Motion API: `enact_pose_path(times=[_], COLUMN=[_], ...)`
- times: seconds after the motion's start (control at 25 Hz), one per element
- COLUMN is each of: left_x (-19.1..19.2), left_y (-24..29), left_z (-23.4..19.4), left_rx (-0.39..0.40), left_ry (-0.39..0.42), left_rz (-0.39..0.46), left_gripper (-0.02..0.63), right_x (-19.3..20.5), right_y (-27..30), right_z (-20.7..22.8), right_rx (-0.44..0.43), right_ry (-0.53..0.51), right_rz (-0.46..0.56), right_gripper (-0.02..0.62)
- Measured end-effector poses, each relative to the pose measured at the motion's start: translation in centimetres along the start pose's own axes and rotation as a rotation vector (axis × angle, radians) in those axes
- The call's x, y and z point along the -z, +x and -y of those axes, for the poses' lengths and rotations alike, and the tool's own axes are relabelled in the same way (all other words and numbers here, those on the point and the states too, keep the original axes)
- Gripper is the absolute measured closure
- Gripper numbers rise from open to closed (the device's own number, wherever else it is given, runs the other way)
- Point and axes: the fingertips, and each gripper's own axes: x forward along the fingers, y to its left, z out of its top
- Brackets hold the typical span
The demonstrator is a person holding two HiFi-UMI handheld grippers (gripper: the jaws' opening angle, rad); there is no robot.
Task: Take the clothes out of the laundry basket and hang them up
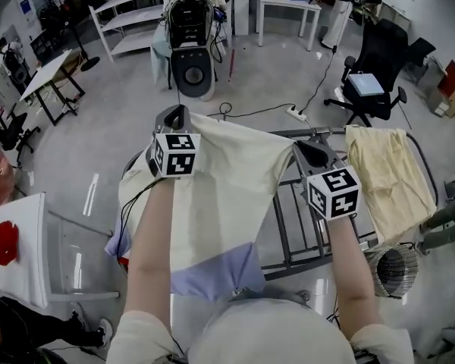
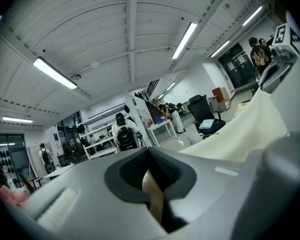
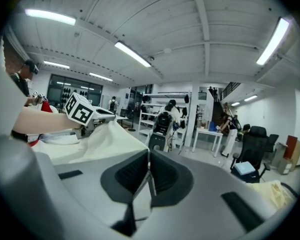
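Observation:
In the head view I hold a cream garment spread wide between both grippers, and a pale blue panel hangs at its lower end. My left gripper is shut on the garment's upper left corner. My right gripper is shut on the upper right corner, above the metal drying rack. In the left gripper view a fold of cream cloth is pinched between the jaws of the left gripper. The right gripper view shows the right gripper closed on a thin edge of the cloth. The laundry basket is hidden.
A second cream garment is draped over the rack's right side. A small wire fan stands by the rack's near right corner. A white table with a red item is at the left. Farther off are a black office chair and a floor cable with power strip.

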Motion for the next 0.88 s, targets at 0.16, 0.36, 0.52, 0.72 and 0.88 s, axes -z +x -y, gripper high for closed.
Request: enact_pose_path(times=[0.16,0.36,0.52,0.72,0.88], left_x=[1.0,2.6,5.4,8.5,9.4], left_y=[2.8,4.1,4.0,2.3,-0.1], left_z=[4.5,8.5,9.7,10.1,9.6], left_rx=[0.108,0.230,0.298,0.351,0.369], left_ry=[-0.011,-0.053,-0.067,-0.092,-0.124], left_rz=[-0.023,-0.086,-0.197,-0.308,-0.328], left_gripper=[0.593,0.592,0.580,0.364,0.364], right_x=[3.1,7.2,11.2,13.5,13.4], right_y=[-0.8,-1.3,-0.7,-1.0,-0.8], right_z=[2.5,3.8,2.5,2.0,-0.1], right_rx=[0.074,0.116,0.106,0.170,0.086], right_ry=[0.052,0.091,0.088,0.058,0.054], right_rz=[-0.053,-0.168,-0.302,-0.362,-0.337], right_gripper=[0.578,0.578,0.574,0.509,0.482])
